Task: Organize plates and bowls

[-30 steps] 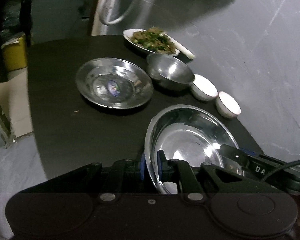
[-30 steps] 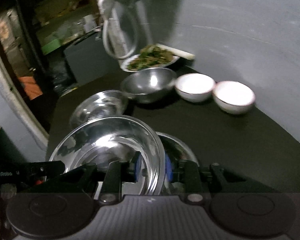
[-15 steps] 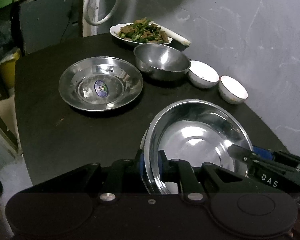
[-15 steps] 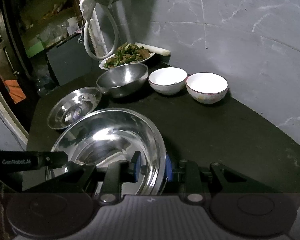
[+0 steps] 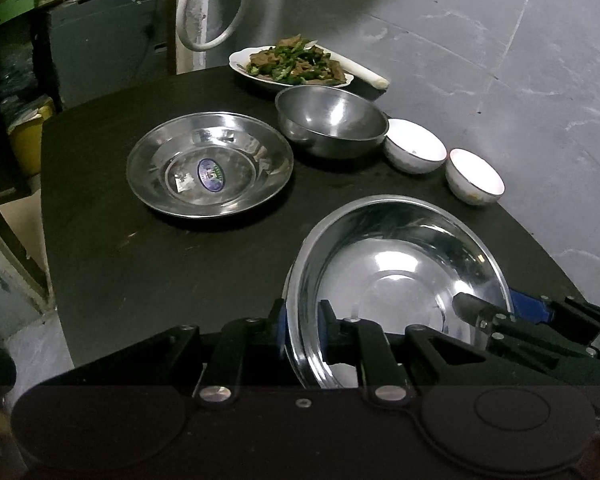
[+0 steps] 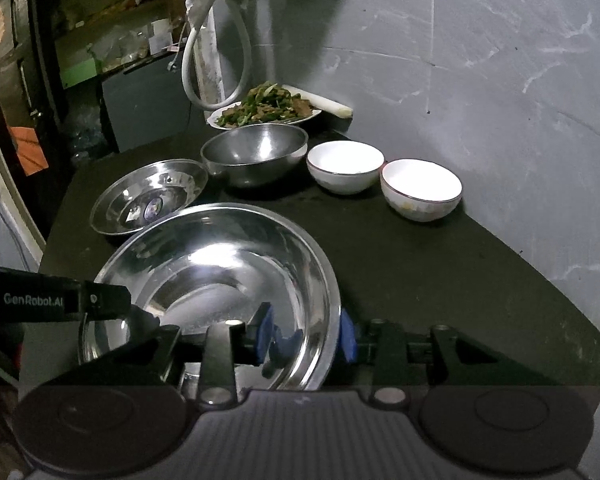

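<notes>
The left claw (image 5: pixel 302 326) stayed clamped on the near rim of the steel basin (image 5: pixel 396 280) on the black tabletop (image 5: pixel 160 248); the right claw (image 6: pixel 306 334), just opening, straddled the opposite rim, pads apart.

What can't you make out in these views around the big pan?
- Big steel pan, near rim: both wrist views, covered by the black housing at the bottom.
- Pan's underside on the table: hidden by the pan itself.
- Sticker print in the steel plate: too small, left wrist view.
- Right tool, jaws have just been opening astride the rim: outer pad's contact lost in shadow.
</notes>
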Motion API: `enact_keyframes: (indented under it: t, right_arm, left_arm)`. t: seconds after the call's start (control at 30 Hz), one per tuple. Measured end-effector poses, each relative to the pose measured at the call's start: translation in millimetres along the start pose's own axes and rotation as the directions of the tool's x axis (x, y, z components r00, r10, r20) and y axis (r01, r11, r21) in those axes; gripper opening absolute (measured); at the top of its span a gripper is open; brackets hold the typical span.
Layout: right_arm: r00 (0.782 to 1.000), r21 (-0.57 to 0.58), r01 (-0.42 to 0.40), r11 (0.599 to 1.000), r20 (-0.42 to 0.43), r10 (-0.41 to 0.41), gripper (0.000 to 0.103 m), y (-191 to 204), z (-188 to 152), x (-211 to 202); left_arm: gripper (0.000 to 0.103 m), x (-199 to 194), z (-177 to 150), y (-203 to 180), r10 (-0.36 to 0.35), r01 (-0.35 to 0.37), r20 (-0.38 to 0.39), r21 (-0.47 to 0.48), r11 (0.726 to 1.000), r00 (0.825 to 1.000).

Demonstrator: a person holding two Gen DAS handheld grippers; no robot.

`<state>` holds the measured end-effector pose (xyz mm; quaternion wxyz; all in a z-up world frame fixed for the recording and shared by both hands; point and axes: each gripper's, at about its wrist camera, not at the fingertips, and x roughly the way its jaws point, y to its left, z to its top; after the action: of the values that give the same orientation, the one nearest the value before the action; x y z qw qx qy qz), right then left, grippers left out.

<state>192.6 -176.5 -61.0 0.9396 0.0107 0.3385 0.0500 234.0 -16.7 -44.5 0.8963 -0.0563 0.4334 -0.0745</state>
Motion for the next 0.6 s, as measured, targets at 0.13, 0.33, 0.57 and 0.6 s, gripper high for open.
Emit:
enact_keyframes:
  t: [0.13,0.33,0.57,0.6]
  right_arm:
    - [1.000,-0.017,0.000,1.000,0.000,0.000,0.043,0.6,0.6,1.0]
    - [1.000,-0.036,-0.018,0.999,0.006,0.018,0.044,3.1,2.6,1.6]
    - [0.999,-0.052,-0.041,0.998,0.011,0.041,0.045,4.7,2.9,-1.0]
    - [0.999,-0.051,-0.041,0.998,0.013,0.042,0.046,4.1,2.7,-1.8]
  left_arm:
    - [0.020,0.1,-0.5,1.1,0.008,-0.008,0.005,-0.017,1.000,1.000]
    - [0.021,3.1,-4.0,2.3,0.019,-0.019,-0.004,-0.031,0.999,1.000]
    - [0.045,0.4,-6.3,4.9,0.037,-0.037,0.002,-0.044,0.998,0.999]
    - [0.054,-1.9,-6.3,6.4,0.040,-0.040,0.007,-0.051,0.998,0.999]
